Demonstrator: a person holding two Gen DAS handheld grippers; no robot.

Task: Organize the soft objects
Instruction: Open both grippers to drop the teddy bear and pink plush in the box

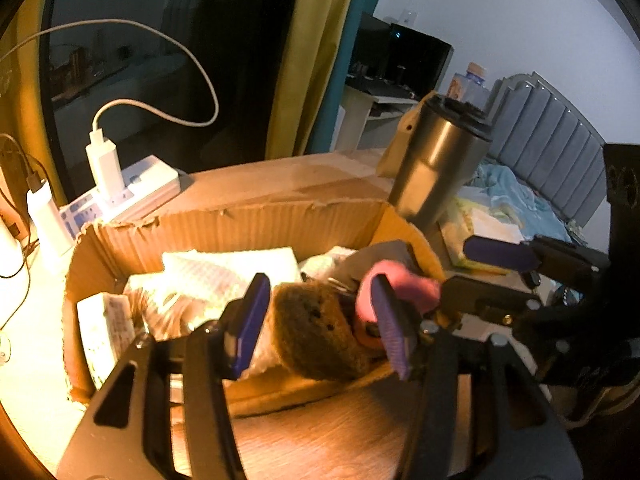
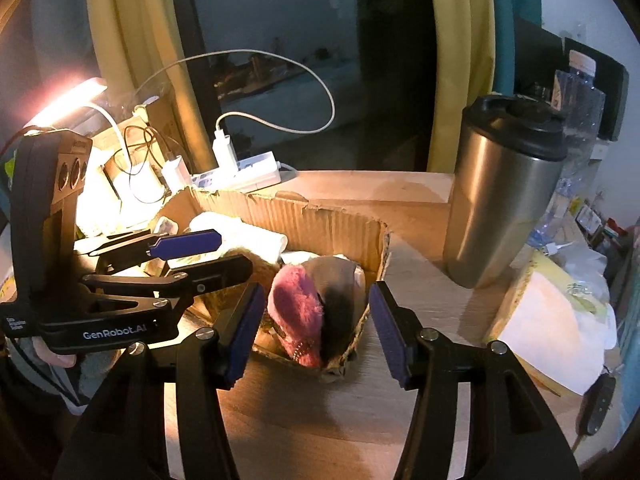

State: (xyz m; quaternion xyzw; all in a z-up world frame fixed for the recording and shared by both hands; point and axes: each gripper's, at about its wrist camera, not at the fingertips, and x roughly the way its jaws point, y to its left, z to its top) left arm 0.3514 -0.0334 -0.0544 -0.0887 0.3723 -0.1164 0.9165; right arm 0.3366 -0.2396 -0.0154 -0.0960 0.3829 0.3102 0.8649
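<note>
Right at the lens in the left wrist view, the left gripper [image 1: 320, 324] hangs over the near edge of the cardboard box [image 1: 248, 220], jaws parted around a brown plush [image 1: 316, 336] that lies inside the box at lower centre. The left pad stands clear of the plush; whether the right pad touches it I cannot tell. Just right of the plush sits a pink plush [image 1: 400, 284], pressed up behind that right pad. White cloths [image 1: 232, 268] fill the box's left and back.

Over to the right wrist view: the right gripper [image 2: 316, 328] hovers low in the frame, jaws released, the pink plush [image 2: 296, 308] lying in the box corner between the pads with a gap on each side. A grey cloth [image 2: 340, 284] lies against it. The other gripper [image 2: 192, 252] reaches in from the left edge of the frame, over the box [image 2: 320, 220].

On the tabletop [image 2: 320, 420], a steel tumbler [image 2: 500, 208] stands upright at right, just beside the box. A white power strip [image 2: 240, 176] with a charger plugged in sits behind the box, upper centre. A lamp [image 2: 68, 100] glows at upper left.
</note>
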